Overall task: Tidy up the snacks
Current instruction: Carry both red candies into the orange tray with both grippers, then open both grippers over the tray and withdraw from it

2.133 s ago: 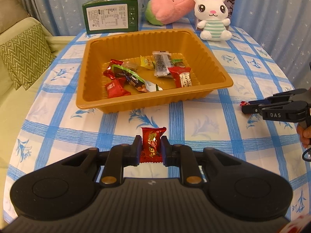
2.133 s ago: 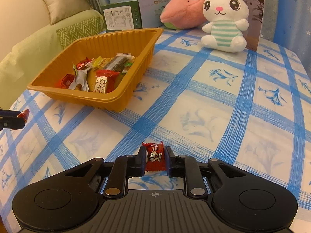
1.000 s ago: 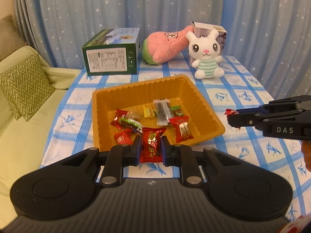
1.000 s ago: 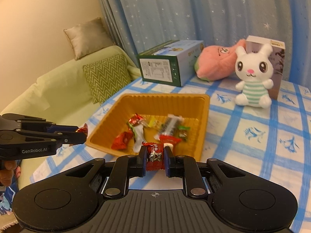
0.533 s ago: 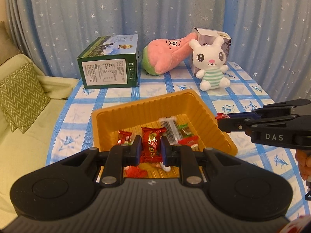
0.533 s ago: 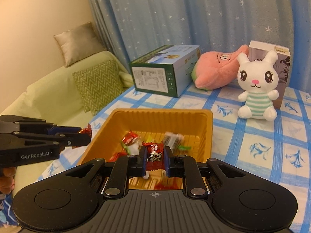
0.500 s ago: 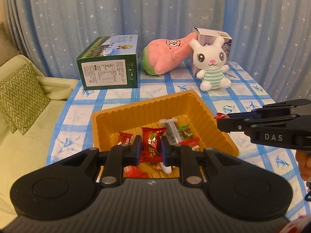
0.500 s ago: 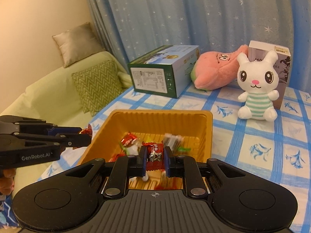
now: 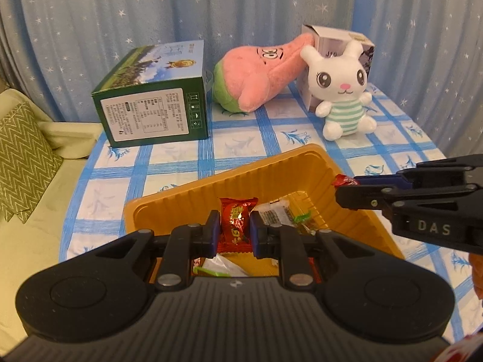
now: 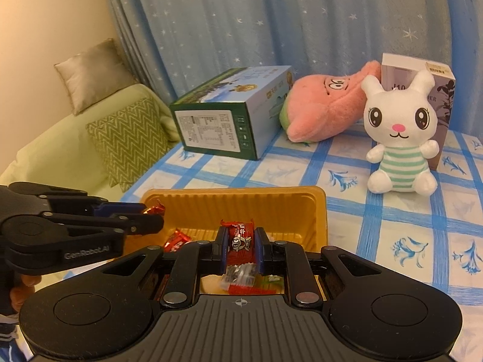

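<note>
Up close, the black left gripper (image 9: 231, 231) has its two fingers squeezed onto a small red candy in a shiny wrapper (image 9: 237, 222), holding it up over the orange plastic tray (image 9: 187, 199). The black right gripper (image 10: 240, 249) is doing the same thing, with its fingers pinching a second red wrapped candy with a little cartoon face (image 10: 241, 239) above that same tray. Down inside the tray lie more wrapped snacks (image 9: 279, 212), some red, some clear and some green. The tray sits on a table covered with a white cloth with blue checks (image 10: 392, 232). Farther back on the table is a green cardboard box with a white label (image 9: 157, 111) lying on its side. Just beside it is a pink and green plush toy (image 9: 259, 74), which leans on a small white and grey box (image 9: 338, 45). A white bunny plush in a green striped shirt (image 9: 341, 96) sits in front of that box. Behind everything hangs a blue curtain with white stars (image 9: 211, 9).
</note>
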